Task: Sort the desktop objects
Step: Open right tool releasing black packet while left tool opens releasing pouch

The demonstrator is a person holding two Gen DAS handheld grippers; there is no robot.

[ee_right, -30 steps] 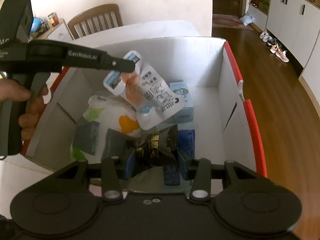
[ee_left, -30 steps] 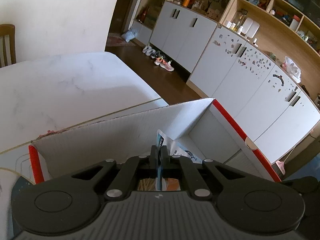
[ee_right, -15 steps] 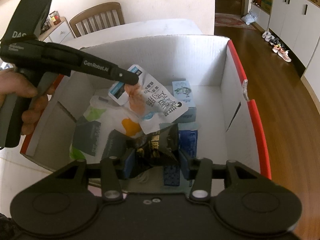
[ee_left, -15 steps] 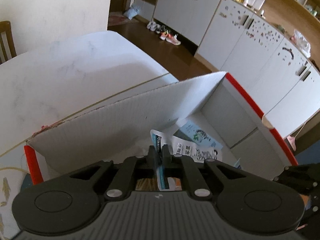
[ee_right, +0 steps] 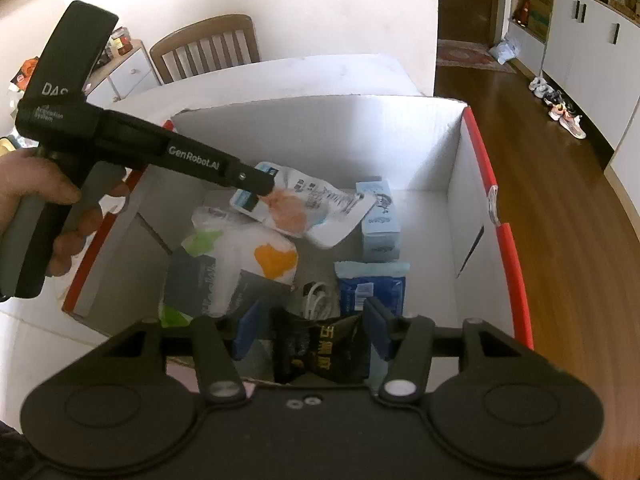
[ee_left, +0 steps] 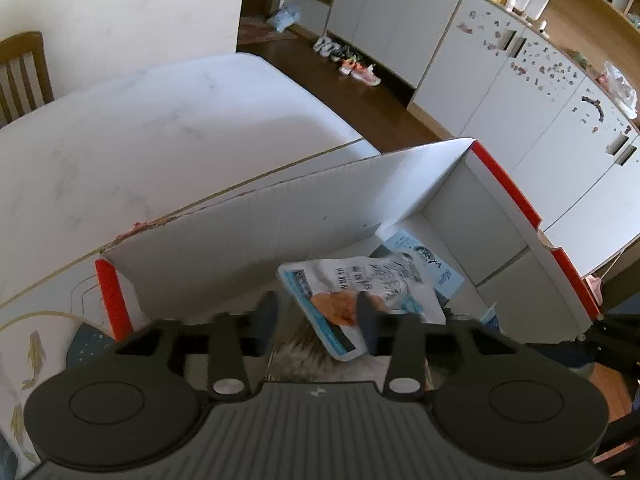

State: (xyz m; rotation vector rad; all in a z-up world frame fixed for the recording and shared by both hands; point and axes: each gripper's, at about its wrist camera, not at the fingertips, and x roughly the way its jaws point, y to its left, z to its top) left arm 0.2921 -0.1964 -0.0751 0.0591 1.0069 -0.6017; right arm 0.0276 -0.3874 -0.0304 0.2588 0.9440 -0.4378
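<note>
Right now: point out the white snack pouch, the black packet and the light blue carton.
white snack pouch (ee_right: 308, 208), right wrist view, on its printed front.
black packet (ee_right: 320, 354), right wrist view, on its face between the fingers.
light blue carton (ee_right: 380, 226), right wrist view, on its top face.

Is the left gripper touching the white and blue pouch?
Cannot tell. In the left wrist view the left gripper has its jaws open, but one finger overlaps the white and blue pouch; no plain gap.
</note>
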